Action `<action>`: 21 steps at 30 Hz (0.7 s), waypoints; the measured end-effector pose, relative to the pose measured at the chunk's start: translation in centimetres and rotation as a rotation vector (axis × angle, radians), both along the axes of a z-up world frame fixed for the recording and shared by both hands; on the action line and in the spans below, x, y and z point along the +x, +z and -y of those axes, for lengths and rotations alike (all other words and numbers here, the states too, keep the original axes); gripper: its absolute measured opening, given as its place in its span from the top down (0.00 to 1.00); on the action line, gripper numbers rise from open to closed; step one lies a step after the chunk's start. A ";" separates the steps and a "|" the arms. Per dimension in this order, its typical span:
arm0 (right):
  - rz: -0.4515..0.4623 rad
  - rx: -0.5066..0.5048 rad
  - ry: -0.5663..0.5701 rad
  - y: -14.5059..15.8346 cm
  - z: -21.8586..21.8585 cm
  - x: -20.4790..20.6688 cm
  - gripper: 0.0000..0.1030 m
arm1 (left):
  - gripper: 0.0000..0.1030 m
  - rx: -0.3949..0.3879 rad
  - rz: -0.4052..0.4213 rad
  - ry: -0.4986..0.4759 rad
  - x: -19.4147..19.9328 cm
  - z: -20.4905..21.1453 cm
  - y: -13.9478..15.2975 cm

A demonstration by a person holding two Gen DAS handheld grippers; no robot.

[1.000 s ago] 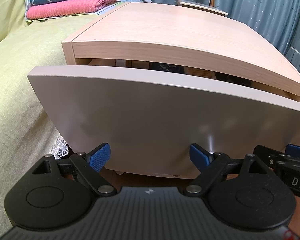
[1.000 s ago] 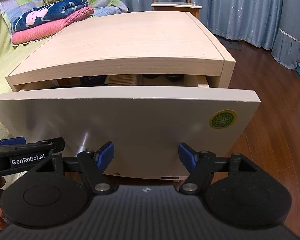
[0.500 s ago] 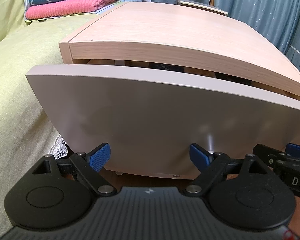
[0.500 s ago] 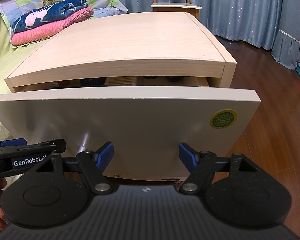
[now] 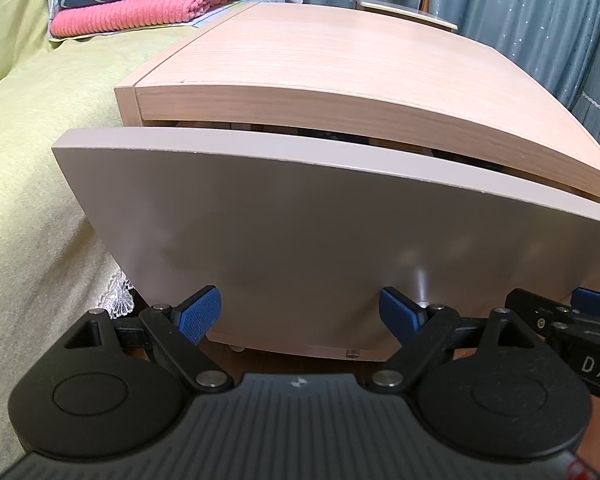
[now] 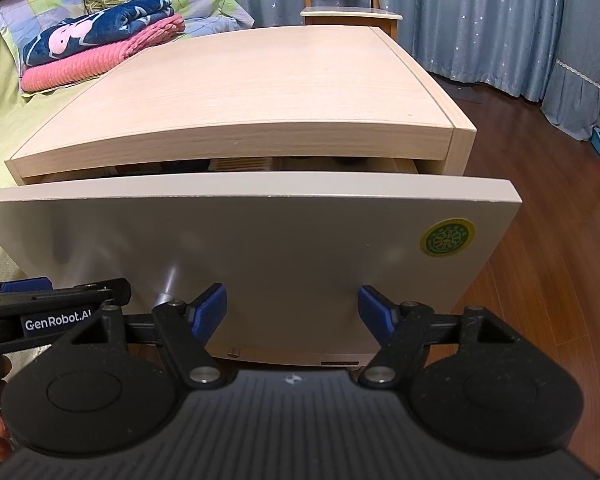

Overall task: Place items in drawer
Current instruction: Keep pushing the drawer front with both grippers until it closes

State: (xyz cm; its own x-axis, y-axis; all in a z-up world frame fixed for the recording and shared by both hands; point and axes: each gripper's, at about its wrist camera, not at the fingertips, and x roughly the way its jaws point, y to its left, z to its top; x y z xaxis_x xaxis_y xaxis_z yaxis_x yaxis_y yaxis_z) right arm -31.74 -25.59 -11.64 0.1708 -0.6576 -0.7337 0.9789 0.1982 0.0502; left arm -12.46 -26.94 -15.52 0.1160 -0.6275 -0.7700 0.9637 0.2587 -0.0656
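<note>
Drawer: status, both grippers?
Left gripper open, empty, at drawer front. Right gripper open, empty, same panel. Drawer ajar, narrow gap under cabinet top. Nothing blocking.

Drawer front [image 6: 260,248]: smooth, satin grey. Cabinet top [image 6: 260,92]: pale matt wood grain. My hand-held gripper pads [image 5: 198,314]: ribbed blue rubber.

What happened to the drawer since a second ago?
The drawer slid further into the cabinet, so the gap at the top is narrower. It is not fully shut yet. The left gripper and right gripper stayed open against its front, holding nothing. The blankets did not move.
</note>
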 end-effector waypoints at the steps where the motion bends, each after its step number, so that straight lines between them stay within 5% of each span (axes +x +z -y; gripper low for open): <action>1: 0.000 0.000 0.000 0.0 0.0 0.0 0.32 | 0.15 0.000 0.000 0.000 0.0 0.1 0.0; 21: -0.012 -0.012 -0.006 -0.2 0.3 0.3 0.31 | 0.15 -0.004 -0.012 0.002 0.6 0.6 0.0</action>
